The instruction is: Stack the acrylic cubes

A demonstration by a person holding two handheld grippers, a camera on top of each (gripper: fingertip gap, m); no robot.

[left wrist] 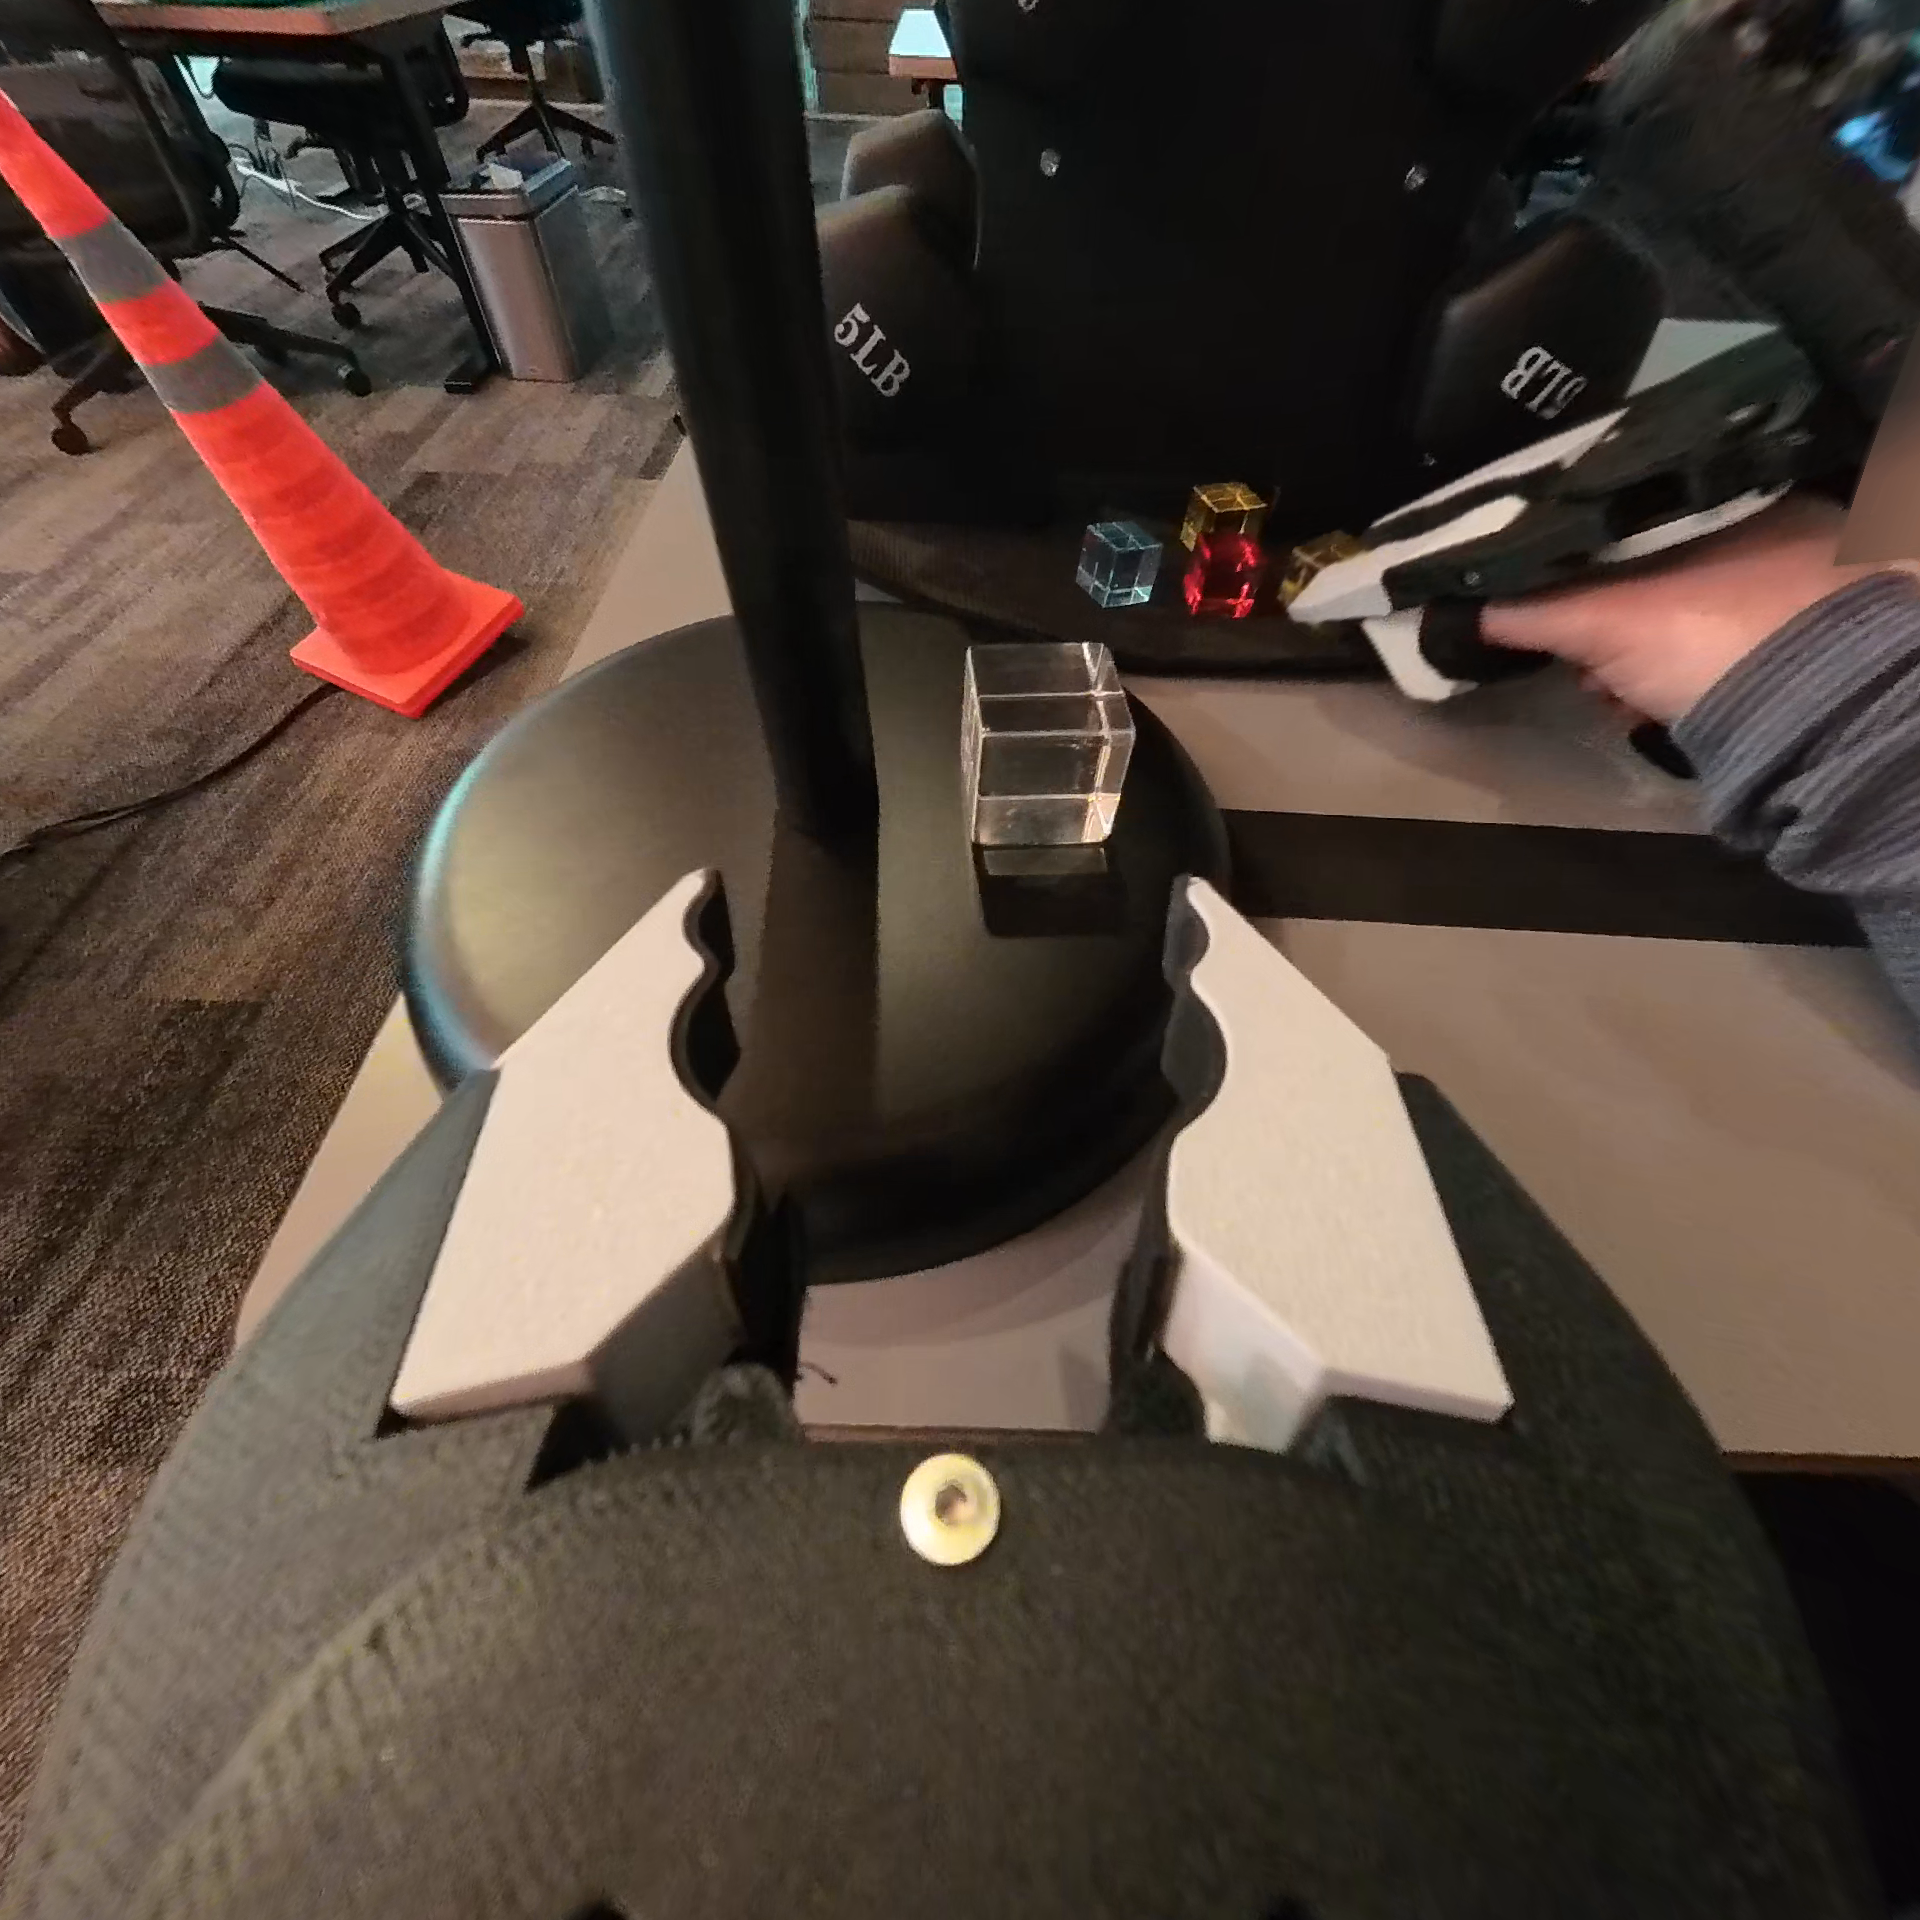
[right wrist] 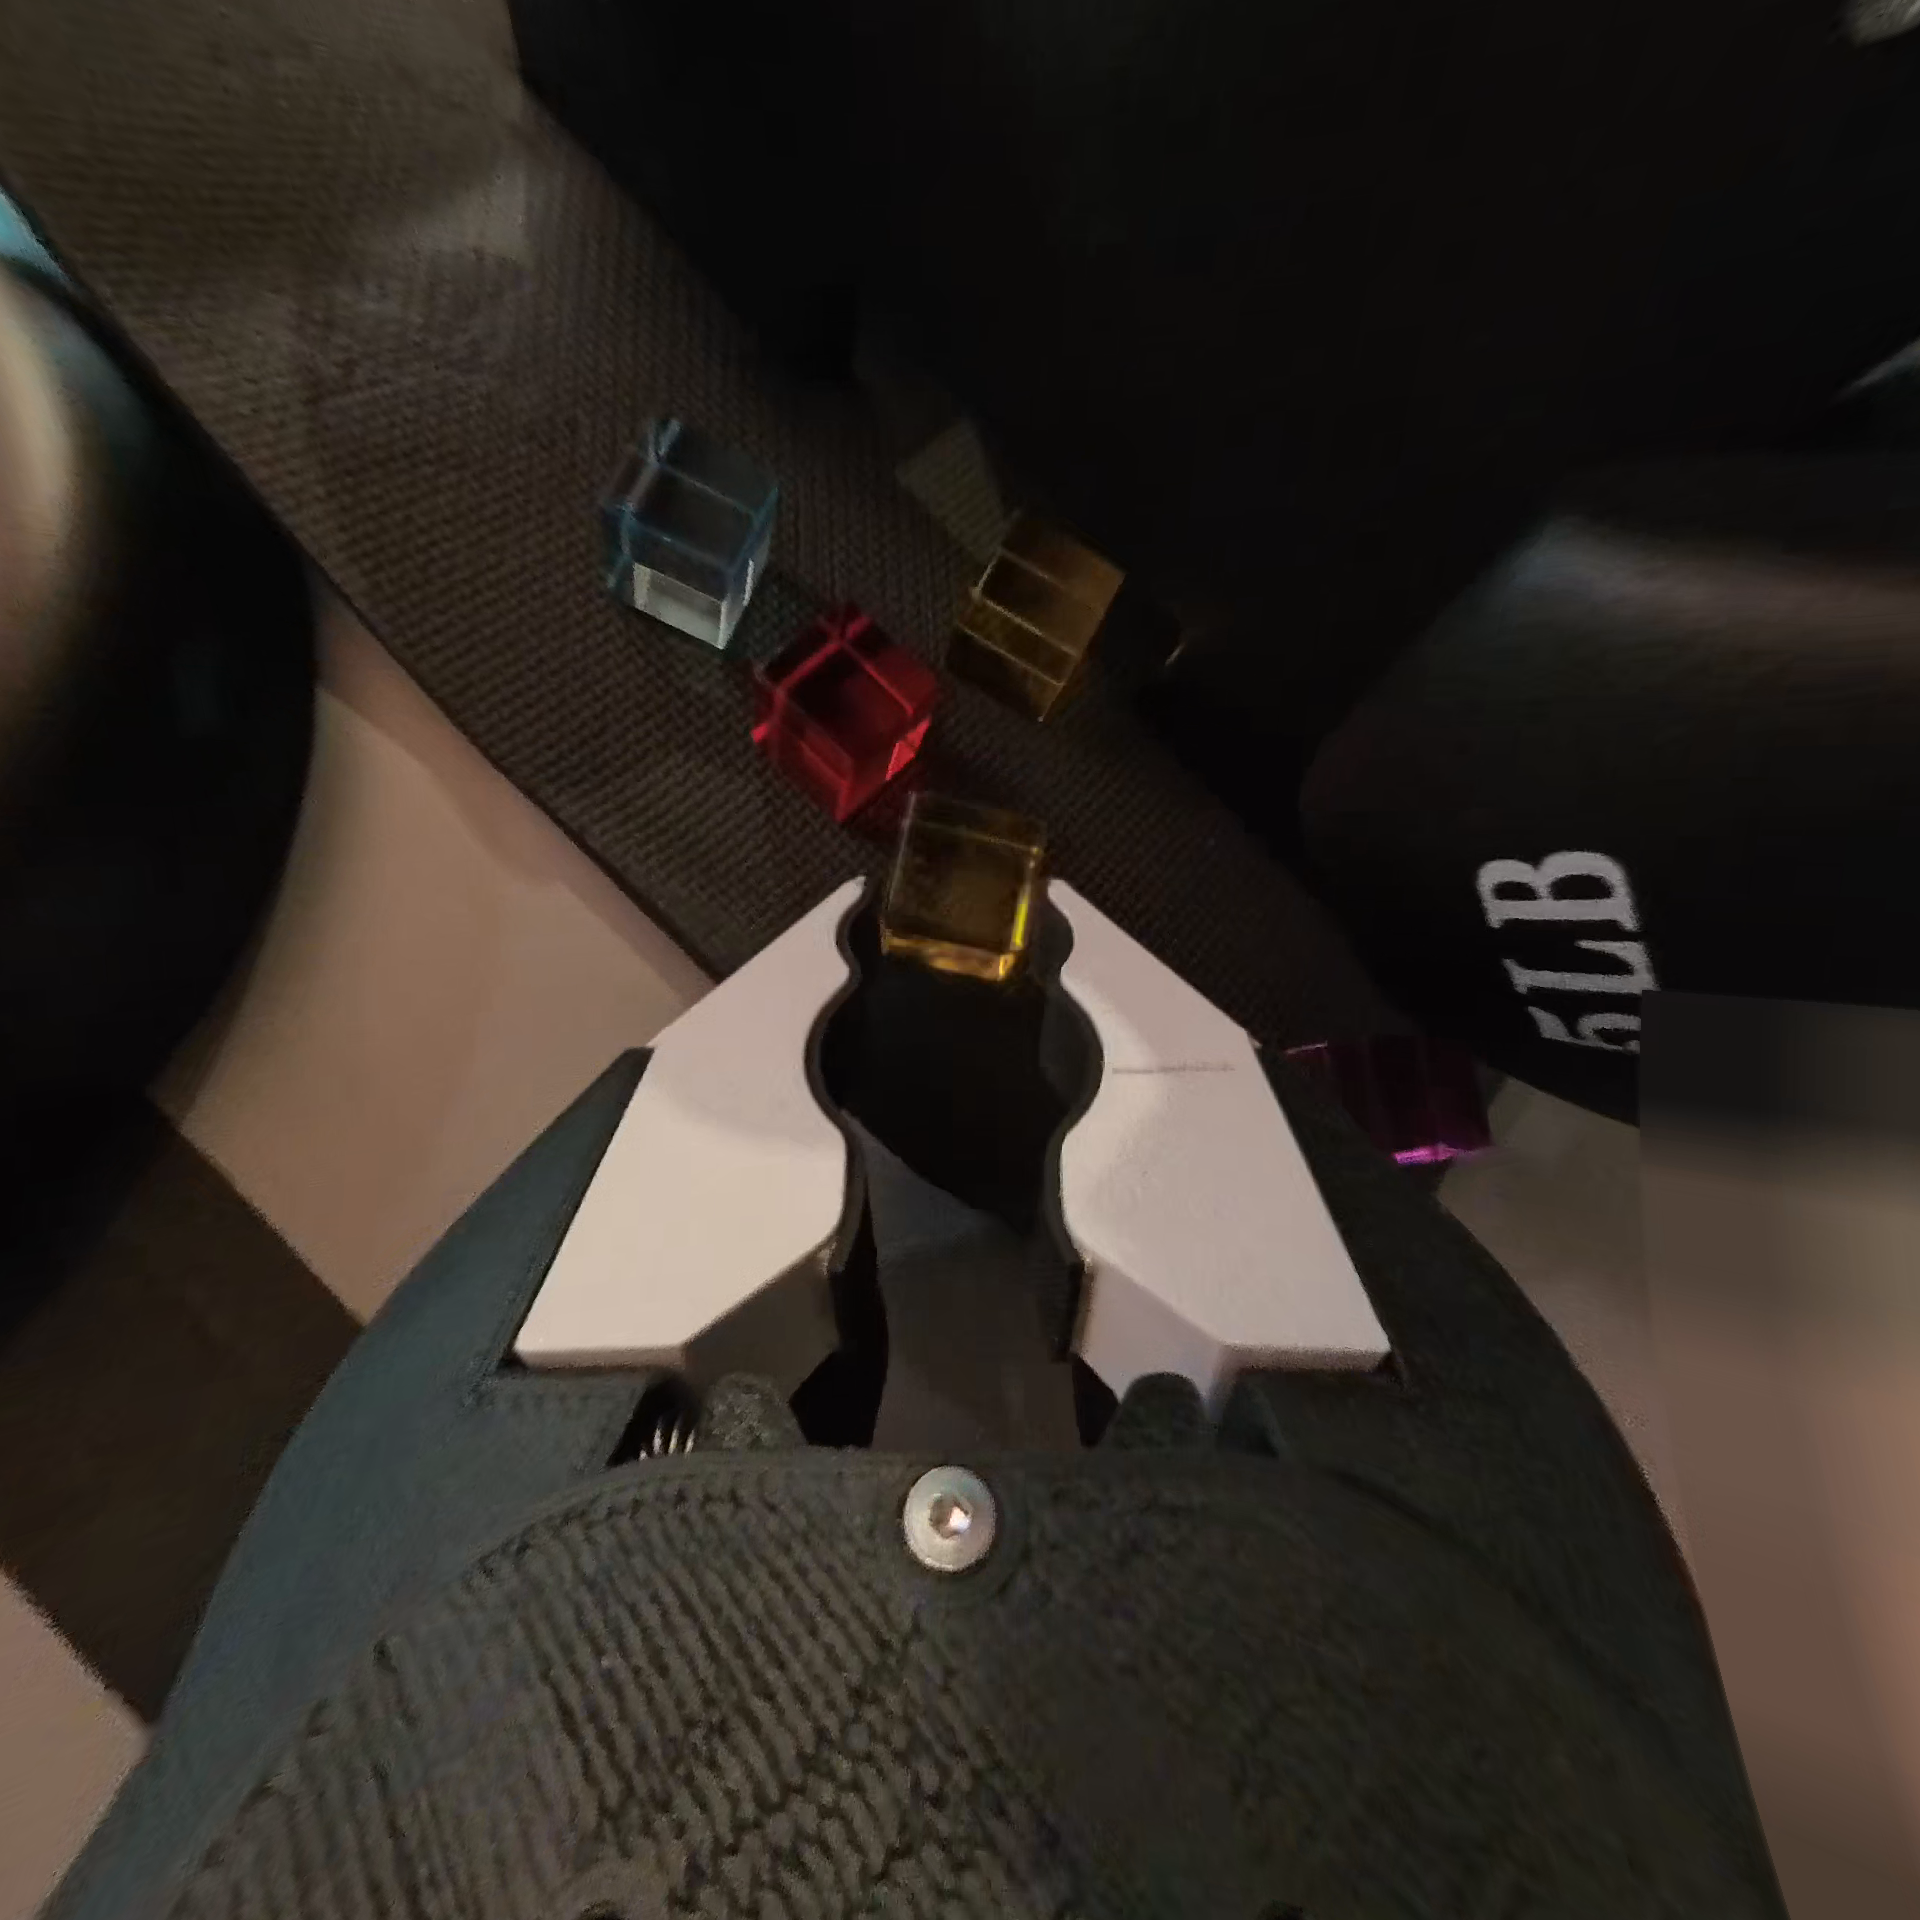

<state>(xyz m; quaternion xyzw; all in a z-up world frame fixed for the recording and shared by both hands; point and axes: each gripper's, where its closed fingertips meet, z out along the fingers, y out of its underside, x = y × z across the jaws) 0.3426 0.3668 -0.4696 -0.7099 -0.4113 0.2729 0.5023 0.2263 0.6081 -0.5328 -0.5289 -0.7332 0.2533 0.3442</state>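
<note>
In the right wrist view my right gripper point(right wrist: 958, 902) is shut on a yellow see-through cube point(right wrist: 961, 894), with both pads against its sides, low over a black woven mat point(right wrist: 499, 343). A red cube point(right wrist: 842, 707), a pale blue cube point(right wrist: 691, 530) and a second yellow cube point(right wrist: 1039, 613) lie just beyond it. My left gripper point(left wrist: 951, 914) is open and empty over a round black base point(left wrist: 582, 790). A clear cube point(left wrist: 1044, 743) stands on that base just ahead of the fingertips. The base's black pole point(left wrist: 758, 416) rises close to my left finger point(left wrist: 623, 1049). The right gripper point(left wrist: 1340, 603) also shows in the left wrist view.
A purple cube point(right wrist: 1392, 1101) lies right of my right fingers. Black weight bags point(left wrist: 883, 312) stand behind the mat. An orange cone point(left wrist: 260, 416), office chairs and a metal bin point(left wrist: 530, 270) stand on the carpet to the left. The grey table point(left wrist: 1455, 1143) has a dark strip across it. The grippers' ends are close to 30 cm from one another.
</note>
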